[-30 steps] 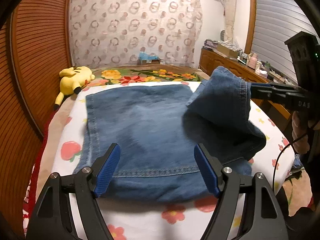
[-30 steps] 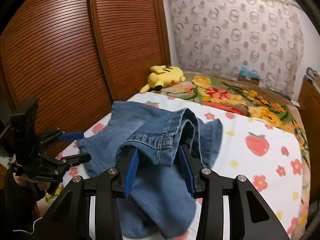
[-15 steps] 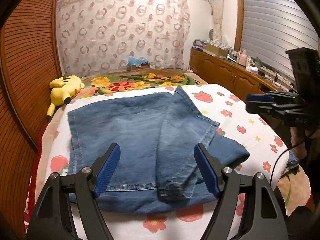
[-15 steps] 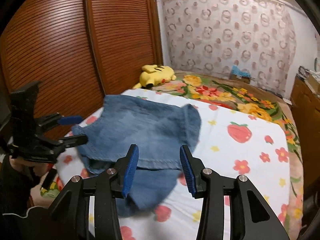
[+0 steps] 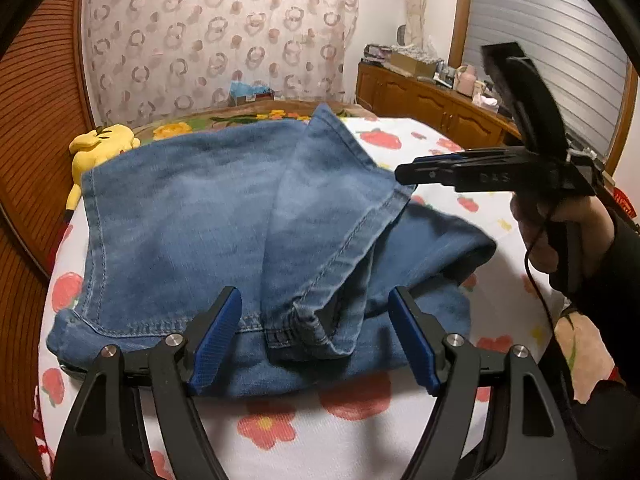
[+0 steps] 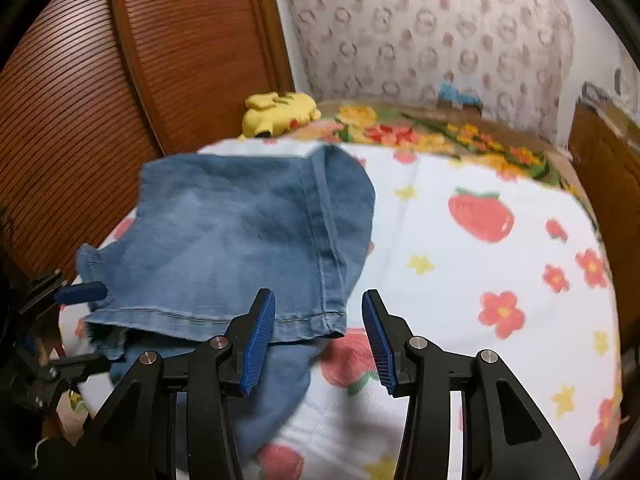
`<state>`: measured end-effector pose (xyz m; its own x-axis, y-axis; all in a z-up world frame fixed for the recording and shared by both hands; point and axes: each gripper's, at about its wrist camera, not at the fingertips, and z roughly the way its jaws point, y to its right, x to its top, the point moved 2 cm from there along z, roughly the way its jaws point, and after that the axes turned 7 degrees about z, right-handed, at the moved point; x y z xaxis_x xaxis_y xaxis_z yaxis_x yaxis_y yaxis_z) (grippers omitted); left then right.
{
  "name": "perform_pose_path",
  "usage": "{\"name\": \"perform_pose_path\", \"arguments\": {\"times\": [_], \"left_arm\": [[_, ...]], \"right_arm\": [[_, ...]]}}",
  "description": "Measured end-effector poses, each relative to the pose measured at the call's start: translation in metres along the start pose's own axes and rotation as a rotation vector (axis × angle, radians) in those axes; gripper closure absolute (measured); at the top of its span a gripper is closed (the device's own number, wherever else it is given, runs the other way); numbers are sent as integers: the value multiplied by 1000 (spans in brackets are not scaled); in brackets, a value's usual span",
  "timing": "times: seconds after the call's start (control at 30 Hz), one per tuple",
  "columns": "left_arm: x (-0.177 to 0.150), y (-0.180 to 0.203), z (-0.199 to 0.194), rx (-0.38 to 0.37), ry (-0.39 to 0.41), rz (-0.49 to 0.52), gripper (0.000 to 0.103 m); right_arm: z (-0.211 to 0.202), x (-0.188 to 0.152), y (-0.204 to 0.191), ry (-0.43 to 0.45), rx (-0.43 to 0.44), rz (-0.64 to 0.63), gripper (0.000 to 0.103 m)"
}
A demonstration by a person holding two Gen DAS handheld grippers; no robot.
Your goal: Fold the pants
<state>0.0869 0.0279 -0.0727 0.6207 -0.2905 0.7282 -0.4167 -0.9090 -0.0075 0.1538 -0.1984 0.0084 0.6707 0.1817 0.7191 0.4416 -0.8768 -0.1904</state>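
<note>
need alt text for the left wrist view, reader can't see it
Blue jeans lie partly folded on a flower-print bedspread, one leg flipped across the rest. The open left gripper hovers at their near edge; the right gripper, held in a hand, is empty at right. A yellow plush toy lies behind.

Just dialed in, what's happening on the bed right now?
A person with handheld tongs in each hand is folding blue jeans on a strawberry-print bedspread. One part of the jeans is folded over the rest, with its hem lying loose and a bit rumpled on top. Both the left tongs and the right tongs are open and holding nothing, hovering near the jeans' near edge. A yellow plush toy sits at the far side of the bed.
</note>
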Motion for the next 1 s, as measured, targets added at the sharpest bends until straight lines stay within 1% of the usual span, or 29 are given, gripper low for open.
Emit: {"name": "perform_pose_path", "arguments": {"times": [0.1,0.13,0.2,0.23,0.27,0.3,0.33,0.37,0.4,0.5,0.63,0.77,0.9,1.0], "left_arm": [[-3,0,3,-5,-8,2,39],[-3,-1,3,-10,-7,1,48],[-4,-3,1,-21,1,-9,60],[-4,-4,0,-19,4,-11,69],[-3,-4,-1,-17,9,-13,75],[-3,-6,-3,-18,15,-18,77],[-1,-8,-5,-20,23,-22,81],[0,-9,-8,-21,37,-24,82],[1,-10,-11,-21,45,-23,83],[5,-12,-23,-22,81,-26,85],[10,-15,-42,-15,136,-40,85],[7,-28,-64,-2,180,-72,85],[-7,-43,-82,23,202,-112,85],[-19,-58,-86,45,189,-151,85]], "right_arm": [[12,0,3,-36,13,22,56],[16,0,3,-48,20,29,56],[21,2,2,-56,36,37,56],[22,4,2,-59,44,39,56],[22,6,2,-58,52,42,60],[20,9,2,-49,62,45,76],[18,11,3,-37,65,44,84],[15,15,4,-20,64,41,89],[10,18,3,1,78,36,92],[-7,30,-6,58,99,6,94],[-24,52,-27,120,115,-48,95],[-31,72,-58,161,140,-121,95],[-29,84,-94,187,173,-206,95],[-20,92,-117,190,195,-251,95]]}}
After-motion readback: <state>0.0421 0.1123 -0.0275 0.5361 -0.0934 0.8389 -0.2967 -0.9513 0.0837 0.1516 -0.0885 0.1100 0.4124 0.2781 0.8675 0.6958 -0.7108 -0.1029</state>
